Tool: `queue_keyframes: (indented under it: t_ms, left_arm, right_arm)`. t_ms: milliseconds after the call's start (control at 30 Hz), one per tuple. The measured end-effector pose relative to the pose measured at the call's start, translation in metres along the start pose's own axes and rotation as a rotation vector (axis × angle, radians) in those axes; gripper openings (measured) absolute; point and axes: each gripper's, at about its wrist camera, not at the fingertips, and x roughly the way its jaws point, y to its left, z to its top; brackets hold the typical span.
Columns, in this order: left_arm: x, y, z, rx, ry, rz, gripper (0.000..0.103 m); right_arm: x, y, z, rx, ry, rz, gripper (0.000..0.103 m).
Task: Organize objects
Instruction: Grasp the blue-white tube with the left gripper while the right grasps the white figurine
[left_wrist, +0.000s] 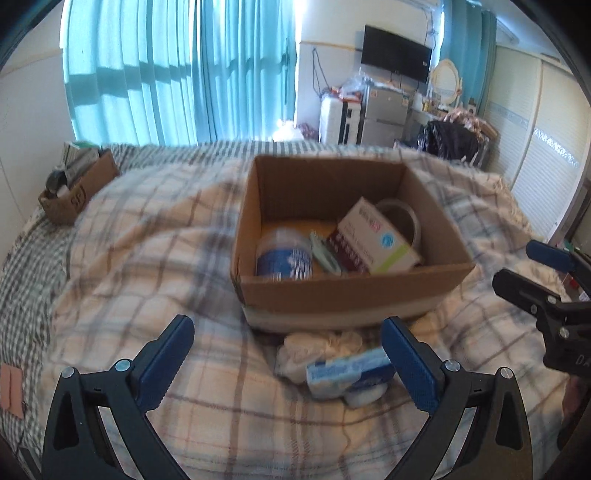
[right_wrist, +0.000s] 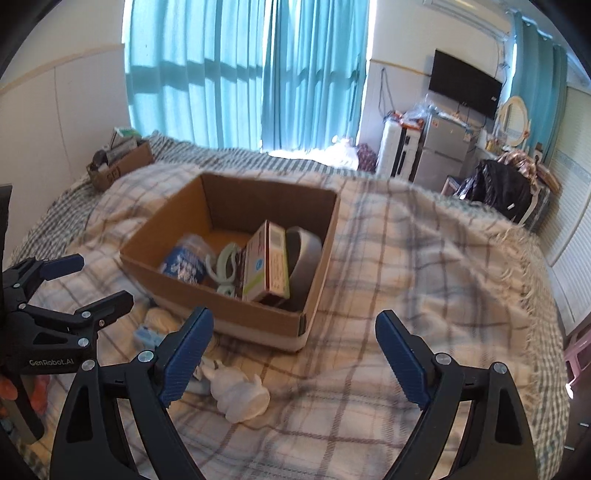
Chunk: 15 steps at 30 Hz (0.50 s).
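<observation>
An open cardboard box (left_wrist: 354, 291) (right_wrist: 258, 317) sits on the plaid blanket. It holds a blue-white wipes pack (left_wrist: 284, 258) (right_wrist: 184, 264), a white-green carton (left_wrist: 376, 236) (right_wrist: 267, 266), a pale green clip (right_wrist: 225, 264) and a grey tape roll (left_wrist: 402, 218) (right_wrist: 304, 245). In front of the box lie a blue-white packet (left_wrist: 347, 373) (right_wrist: 146, 336), a white cloth bundle (left_wrist: 317, 343) and a white figurine (right_wrist: 240, 393). My left gripper (left_wrist: 288, 362) (right_wrist: 92, 280) is open above the packet. My right gripper (right_wrist: 295, 354) (left_wrist: 532, 266) is open and empty, near the box's front corner.
A smaller cardboard box (left_wrist: 77, 188) (right_wrist: 122, 162) with items stands at the bed's far left. Teal curtains (left_wrist: 177, 70), a fridge (right_wrist: 439, 151), a TV (right_wrist: 465, 88) and a dark chair (right_wrist: 498, 192) lie beyond the bed. The blanket (right_wrist: 424, 277) stretches right of the box.
</observation>
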Motion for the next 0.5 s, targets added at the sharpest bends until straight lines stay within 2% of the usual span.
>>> queue_keyframes:
  t_ms: [200,500]
  left_arm:
    - [0.016,0.003,-0.029,0.011,0.069,0.020,0.103]
    - [0.024,0.018,-0.032,-0.066,0.101,-0.001,0.103]
  right_arm:
    - [0.035,0.005,-0.019,-0.018,0.103,0.036,0.090]
    - [0.064,0.036,-0.042,-0.146,0.253,0.111,0.090]
